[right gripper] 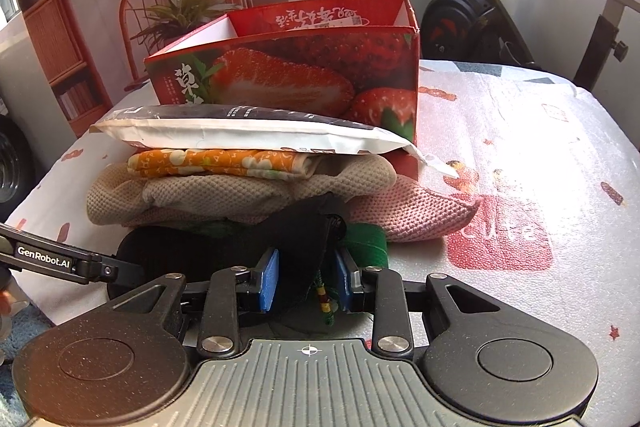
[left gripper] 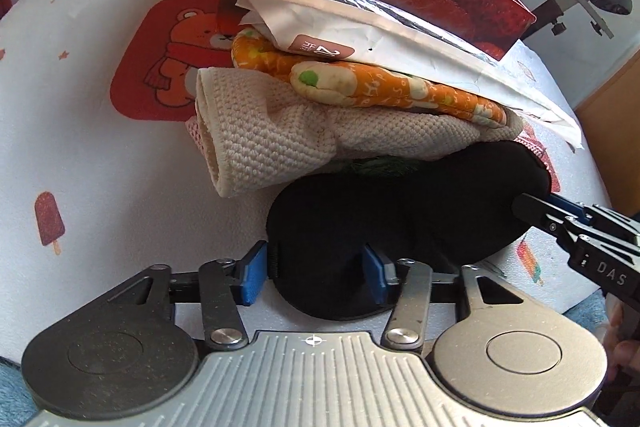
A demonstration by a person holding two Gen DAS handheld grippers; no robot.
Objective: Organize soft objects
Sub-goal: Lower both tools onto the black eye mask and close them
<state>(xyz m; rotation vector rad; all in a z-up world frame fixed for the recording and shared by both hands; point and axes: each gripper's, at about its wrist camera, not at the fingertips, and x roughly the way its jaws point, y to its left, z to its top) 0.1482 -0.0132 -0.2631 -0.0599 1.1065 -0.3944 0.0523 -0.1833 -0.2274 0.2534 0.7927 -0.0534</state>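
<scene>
A: Where does the black eye mask (left gripper: 400, 223) lie from the two grippers?

B: It sits on the printed tablecloth (left gripper: 80, 131), at the near foot of the pile, and its long axis runs across the left wrist view. The left gripper (left gripper: 316, 273) has one end of it between its blue pads (left gripper: 254, 277), which look closed onto the fabric. The right gripper (right gripper: 306, 277) comes in from the other end, and in its own view the pads pinch a dark fold of the mask with a beaded green cord (right gripper: 324, 303) hanging beside it.

A: So neither arm is nearer?

B: No. Each holds one end, so the mask spans between them, roughly level and low over the cloth.

A: And the pile behind?

B: A beige knitted cloth (left gripper: 272, 147), an orange flowered cloth (left gripper: 360, 83) on it, then a white packet (left gripper: 360, 31) on top. The red strawberry box (right gripper: 300, 67) stands open just behind the pile. Something green (right gripper: 368, 243) lies under the knit beside the mask, and what it is cannot be told.

A: What does the next move turn on?

B: Probably keeping both ends level while the mask goes up onto the pile or into the box. The left gripper points straight at the pile, and the right one comes in across it from the side.
</scene>
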